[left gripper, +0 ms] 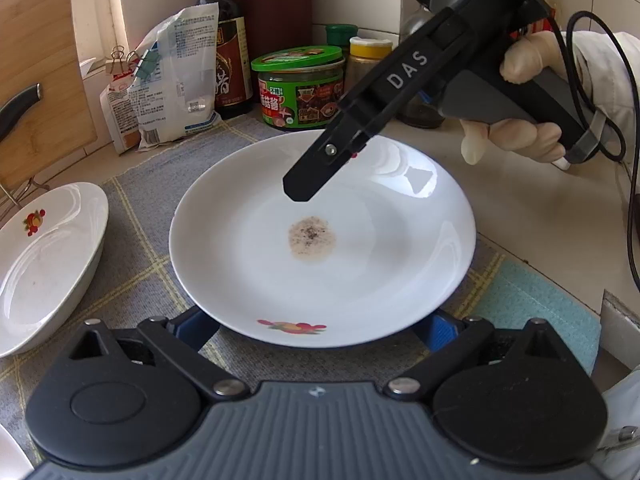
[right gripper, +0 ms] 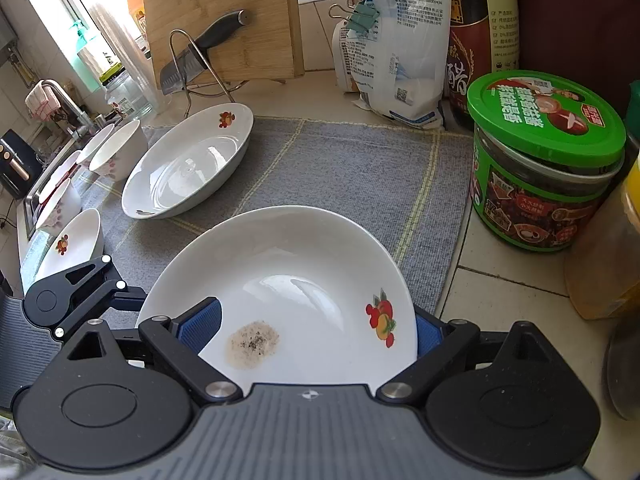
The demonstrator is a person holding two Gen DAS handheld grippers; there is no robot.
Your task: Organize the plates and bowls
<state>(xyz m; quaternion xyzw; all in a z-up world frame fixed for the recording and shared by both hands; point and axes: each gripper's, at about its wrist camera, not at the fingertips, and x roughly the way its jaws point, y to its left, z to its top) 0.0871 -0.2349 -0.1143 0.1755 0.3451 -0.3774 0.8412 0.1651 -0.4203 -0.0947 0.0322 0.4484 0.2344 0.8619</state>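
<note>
Plate (left gripper: 320,240), stained at its centre, sits on the grey mat (right gripper: 352,160), right of the oval dish (right gripper: 188,164) and near the green-lidded jar (right gripper: 544,160). Both hand-held grippers, left (left gripper: 320,330) and right (right gripper: 318,330), stand spread, blue pads flanking the plate's rim.

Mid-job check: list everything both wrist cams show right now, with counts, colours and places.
Round plate: 1, white, fruit decal, speckled residue, on the mat between both grippers.
Oval dish: 1, white, left on the mat.
Bowls: several, white, far left by the sink; exact count unclear.
Mat: 1, grey with yellow lines, on the counter.
Jar: 1, green lid, right of the mat.
Dark bottle: 1, behind the jar.
Clipped bags: 2, white, at the wall.
Cutting board: 1, wooden, upright.
Cleaver: 1, on a wire stand.
Left gripper: black, blue pads, open.
Right gripper: black, open around the plate's edge.
Gloved hand: 1, holding the right gripper.
</note>
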